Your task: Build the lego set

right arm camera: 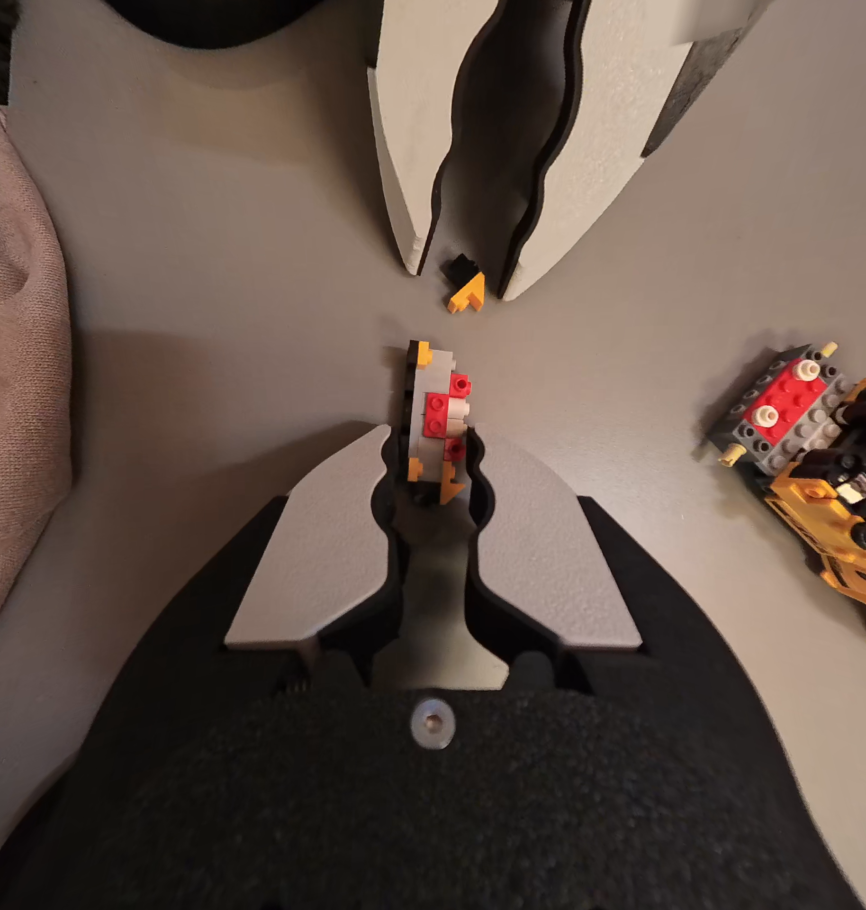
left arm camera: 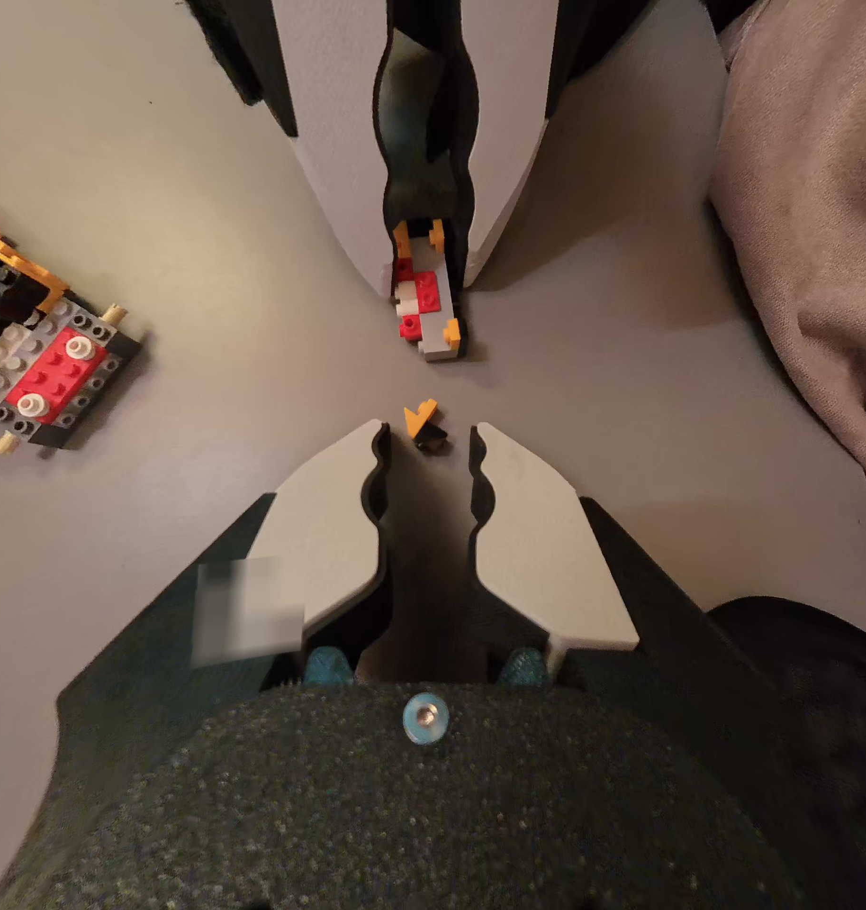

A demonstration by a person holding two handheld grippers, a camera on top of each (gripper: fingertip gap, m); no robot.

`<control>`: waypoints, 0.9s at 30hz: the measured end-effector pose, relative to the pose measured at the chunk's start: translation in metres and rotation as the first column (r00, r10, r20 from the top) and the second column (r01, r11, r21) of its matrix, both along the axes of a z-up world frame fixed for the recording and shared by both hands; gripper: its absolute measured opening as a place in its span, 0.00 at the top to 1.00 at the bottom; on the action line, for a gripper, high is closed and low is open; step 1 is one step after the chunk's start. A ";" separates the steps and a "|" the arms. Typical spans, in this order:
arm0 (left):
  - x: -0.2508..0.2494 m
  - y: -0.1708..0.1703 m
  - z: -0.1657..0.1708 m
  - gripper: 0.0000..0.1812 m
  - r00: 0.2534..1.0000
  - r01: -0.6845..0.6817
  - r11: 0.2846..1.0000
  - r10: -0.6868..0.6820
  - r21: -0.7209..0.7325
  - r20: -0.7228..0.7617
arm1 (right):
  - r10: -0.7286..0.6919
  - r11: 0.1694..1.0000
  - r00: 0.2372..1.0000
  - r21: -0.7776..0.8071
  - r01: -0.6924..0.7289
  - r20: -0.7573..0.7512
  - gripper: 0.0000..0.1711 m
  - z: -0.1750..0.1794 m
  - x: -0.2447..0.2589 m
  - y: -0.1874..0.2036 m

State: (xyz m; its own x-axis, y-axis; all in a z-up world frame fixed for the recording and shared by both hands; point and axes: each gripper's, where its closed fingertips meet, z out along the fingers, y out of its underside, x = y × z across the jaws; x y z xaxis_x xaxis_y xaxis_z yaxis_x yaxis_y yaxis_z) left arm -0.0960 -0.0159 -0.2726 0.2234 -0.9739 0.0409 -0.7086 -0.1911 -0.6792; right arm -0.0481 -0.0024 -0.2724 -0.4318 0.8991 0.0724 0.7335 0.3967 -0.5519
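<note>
My right gripper (right arm camera: 431, 443) pinches the grey panel (right arm camera: 433, 418), red and orange bits studded on it, upright on the table (right arm camera: 224, 295). My left gripper (left arm camera: 428, 433) hangs parted around the small orange-and-black piece (left arm camera: 425, 426) lying loose. Looks like fitting time: next I'd close on it squarely. The half-built vehicle (right arm camera: 810, 433) waits aside.

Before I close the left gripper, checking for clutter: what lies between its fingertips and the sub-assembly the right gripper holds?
Only the small orange-and-black piece, just ahead of the left gripper; beyond it, bare table up to the sub-assembly. Both wrist views show this.
</note>
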 end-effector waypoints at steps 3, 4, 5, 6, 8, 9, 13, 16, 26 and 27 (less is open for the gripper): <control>0.000 0.000 -0.001 0.86 1.000 0.002 1.000 -0.002 0.012 -0.009 | 0.006 1.000 1.000 -0.008 -0.006 -0.004 0.85 0.000 0.000 0.000; 0.001 0.000 -0.001 0.88 1.000 0.007 1.000 -0.007 0.017 -0.011 | 0.005 1.000 1.000 -0.015 -0.005 -0.004 0.85 0.000 0.000 0.000; 0.002 -0.001 -0.001 0.89 1.000 0.012 1.000 -0.011 0.021 -0.013 | 0.005 1.000 1.000 -0.019 -0.005 -0.006 0.85 0.000 0.000 0.000; 0.003 -0.001 -0.001 0.89 1.000 0.011 1.000 -0.011 0.024 -0.015 | 0.005 1.000 1.000 -0.022 -0.005 -0.007 0.85 0.000 0.000 0.000; 0.003 -0.001 -0.001 0.90 1.000 0.000 1.000 0.000 0.019 -0.021 | 0.007 1.000 1.000 -0.021 -0.007 -0.007 0.86 0.000 0.000 0.000; 0.003 -0.001 -0.001 0.90 1.000 -0.007 1.000 0.007 0.018 -0.025 | 0.010 1.000 1.000 -0.017 -0.010 -0.008 0.86 0.000 0.000 0.000; 0.002 -0.008 0.001 0.85 1.000 -0.009 1.000 0.009 0.008 -0.028 | 0.012 1.000 1.000 -0.010 -0.013 -0.004 0.86 0.000 0.002 0.000; -0.005 -0.015 0.001 0.85 0.999 0.007 1.000 -0.008 -0.019 -0.040 | 0.010 1.000 1.000 -0.014 -0.011 -0.005 0.86 0.000 0.004 -0.001; -0.006 -0.007 -0.001 0.85 0.998 0.004 1.000 -0.004 0.002 -0.061 | 0.005 1.000 1.000 -0.015 -0.005 -0.010 0.86 0.000 0.003 -0.002; -0.004 -0.008 -0.001 0.87 0.999 0.008 1.000 -0.007 0.007 -0.052 | 0.007 1.000 1.000 -0.016 -0.007 -0.011 0.86 0.000 0.003 -0.003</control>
State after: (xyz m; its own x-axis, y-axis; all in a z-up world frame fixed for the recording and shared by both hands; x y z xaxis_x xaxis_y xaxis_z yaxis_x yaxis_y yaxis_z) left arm -0.0997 -0.0237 -0.2739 0.2178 -0.9757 0.0225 -0.7445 -0.1810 -0.6427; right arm -0.0449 -0.0050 -0.2725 -0.4377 0.8970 0.0625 0.7244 0.3929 -0.5665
